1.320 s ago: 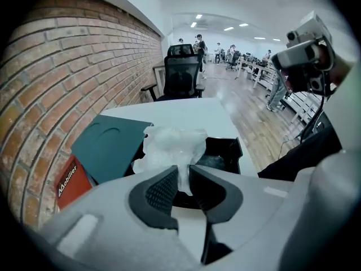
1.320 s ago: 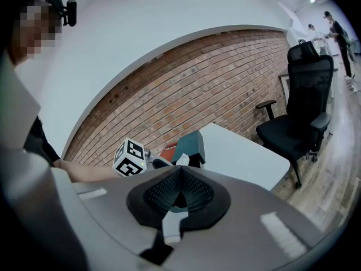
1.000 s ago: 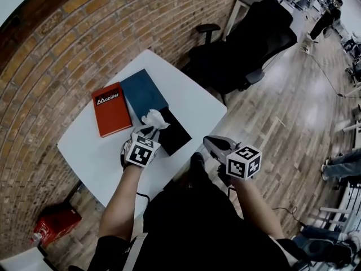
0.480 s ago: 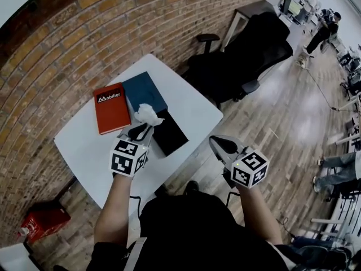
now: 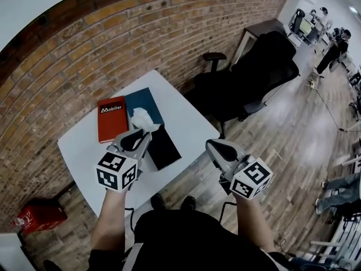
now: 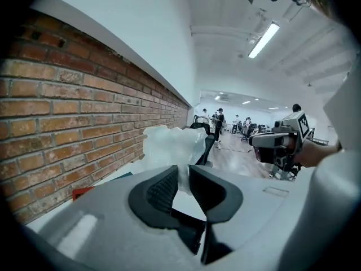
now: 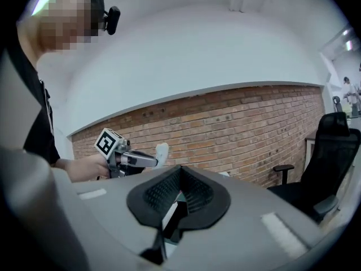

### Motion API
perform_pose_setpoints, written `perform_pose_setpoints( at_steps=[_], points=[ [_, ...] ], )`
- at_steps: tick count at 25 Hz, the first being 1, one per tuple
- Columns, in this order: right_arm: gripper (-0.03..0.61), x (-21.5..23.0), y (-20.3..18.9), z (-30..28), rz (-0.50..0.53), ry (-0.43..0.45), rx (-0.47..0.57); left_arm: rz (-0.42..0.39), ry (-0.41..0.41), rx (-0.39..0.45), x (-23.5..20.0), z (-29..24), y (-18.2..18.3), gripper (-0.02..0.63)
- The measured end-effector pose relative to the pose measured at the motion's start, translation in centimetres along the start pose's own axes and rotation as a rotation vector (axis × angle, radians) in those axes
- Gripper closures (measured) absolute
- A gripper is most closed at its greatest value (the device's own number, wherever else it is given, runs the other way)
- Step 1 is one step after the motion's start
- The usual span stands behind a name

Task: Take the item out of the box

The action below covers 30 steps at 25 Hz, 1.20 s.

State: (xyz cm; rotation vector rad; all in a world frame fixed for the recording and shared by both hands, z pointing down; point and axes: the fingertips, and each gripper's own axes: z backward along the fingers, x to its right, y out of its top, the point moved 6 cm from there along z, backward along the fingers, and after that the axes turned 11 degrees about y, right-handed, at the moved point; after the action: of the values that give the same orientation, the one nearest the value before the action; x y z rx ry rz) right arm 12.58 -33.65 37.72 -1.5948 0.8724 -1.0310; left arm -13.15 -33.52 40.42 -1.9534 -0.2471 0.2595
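Observation:
My left gripper (image 5: pixel 145 134) is shut on a crumpled white, plastic-wrapped item (image 5: pixel 141 119) and holds it in the air above the white table (image 5: pixel 84 151). In the left gripper view the item (image 6: pixel 172 145) sticks up from between the pads of that gripper (image 6: pixel 181 179). Below it lie a blue box (image 5: pixel 145 96), a red lid with white print (image 5: pixel 110 117) and a black panel (image 5: pixel 164 148). My right gripper (image 5: pixel 213 147) hangs off the table's right edge, its jaws together on nothing (image 7: pixel 179 176). From that side, the left gripper (image 7: pixel 131 160) and the item (image 7: pixel 162 151) are seen against the brick wall.
A brick wall (image 5: pixel 84 44) runs behind the table. A black office chair (image 5: pixel 256 66) stands to the right of it on the wooden floor. A red object (image 5: pixel 36 216) lies on the floor at lower left. People stand far off in the room (image 6: pixel 220 120).
Both grippers have risen. The left one has lifted the white item up and away from the box on the table. The right one stays shut and empty.

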Motion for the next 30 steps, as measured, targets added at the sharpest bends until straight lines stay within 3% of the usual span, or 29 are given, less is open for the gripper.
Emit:
perform_pose_setpoints(
  at_steps=[12,17,30],
  points=[
    [0.578,1.2,0.6,3.5,0.139,-0.054,0.031,-0.026,0.070,0.150,1.1,1.6,3.5,0.545],
    [0.580,0.6,0.2,3.5,0.067,-0.008,0.104,-0.019,0.093,0.179,0.5,1.8,3.0,0.545],
    [0.580,0.7,-1.3,2.2,0.045,-0.039,0.081,0.001,0.068,0.167,1.0,1.8,1.5,0.545]
  ],
)
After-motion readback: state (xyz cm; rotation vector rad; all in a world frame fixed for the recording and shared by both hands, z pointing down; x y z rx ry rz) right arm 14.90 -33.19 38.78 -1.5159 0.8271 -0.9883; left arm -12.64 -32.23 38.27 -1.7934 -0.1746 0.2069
